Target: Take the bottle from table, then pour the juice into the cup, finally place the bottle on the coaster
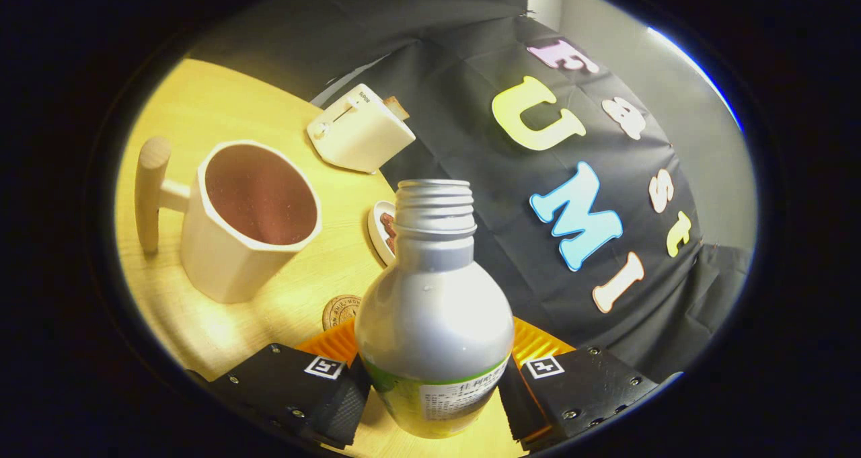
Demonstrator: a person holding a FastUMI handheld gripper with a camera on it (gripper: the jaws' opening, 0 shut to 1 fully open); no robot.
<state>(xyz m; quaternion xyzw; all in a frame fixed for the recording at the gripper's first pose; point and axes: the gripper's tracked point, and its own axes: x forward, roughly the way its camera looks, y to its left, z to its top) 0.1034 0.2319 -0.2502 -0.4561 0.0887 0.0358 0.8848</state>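
The gripper (434, 394) clamped the uncapped bottle (434, 310), apparently lifted, with the cup (249, 219) at ten o'clock; pouring and coaster (340, 310) placement remained.

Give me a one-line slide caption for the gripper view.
Tongs clamp an uncapped silver bottle, tilted beside the white mug, cork coaster beyond.
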